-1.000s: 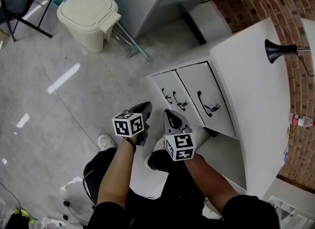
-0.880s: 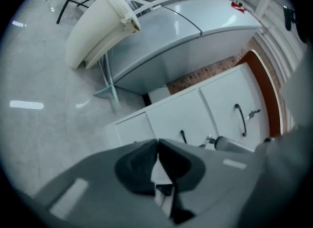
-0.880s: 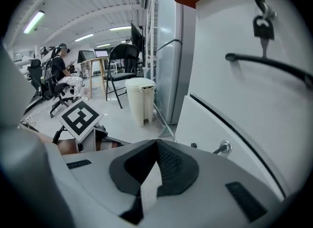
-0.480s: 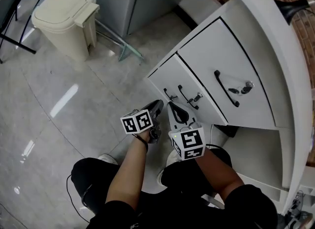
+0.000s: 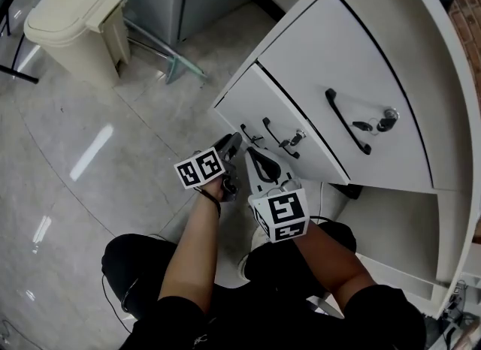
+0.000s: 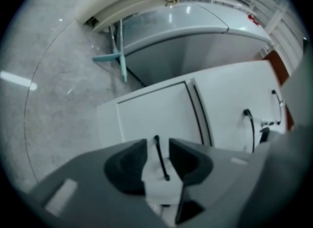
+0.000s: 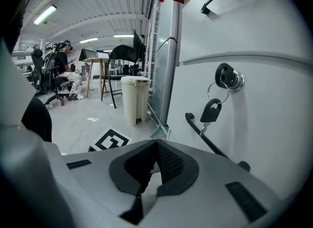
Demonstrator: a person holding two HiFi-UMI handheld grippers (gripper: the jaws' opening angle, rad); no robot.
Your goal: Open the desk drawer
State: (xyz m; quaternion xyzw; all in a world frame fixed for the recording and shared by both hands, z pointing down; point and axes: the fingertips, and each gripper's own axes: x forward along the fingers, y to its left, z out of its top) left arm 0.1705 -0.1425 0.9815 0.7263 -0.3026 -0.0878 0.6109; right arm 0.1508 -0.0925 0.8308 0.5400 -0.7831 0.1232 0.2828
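The white drawer unit (image 5: 376, 63) stands at the right of the head view with three black handles. My left gripper (image 5: 234, 141) is at the lowest drawer (image 6: 156, 114); its jaws (image 6: 157, 157) are opening and straddle that drawer's thin black handle (image 6: 160, 156), with gaps on both sides. My right gripper (image 5: 254, 155) hangs just beside it, shut and empty (image 7: 153, 162), in front of the middle drawer's handle (image 7: 210, 143), where a key (image 7: 212, 111) hangs from the lock (image 7: 229, 78). The top drawer's handle (image 5: 347, 122) also has a key (image 5: 383, 122) next to it.
A cream pedal bin (image 5: 75, 25) stands on the grey floor at the upper left, with a teal table foot (image 5: 161, 48) beside it. My knees and shoes sit just below the grippers. Far off in the right gripper view a person sits on a chair (image 7: 58, 73).
Both grippers have sunk and moved in toward the drawer fronts. The left jaws, away from the unit before, now stand around the lowest handle.
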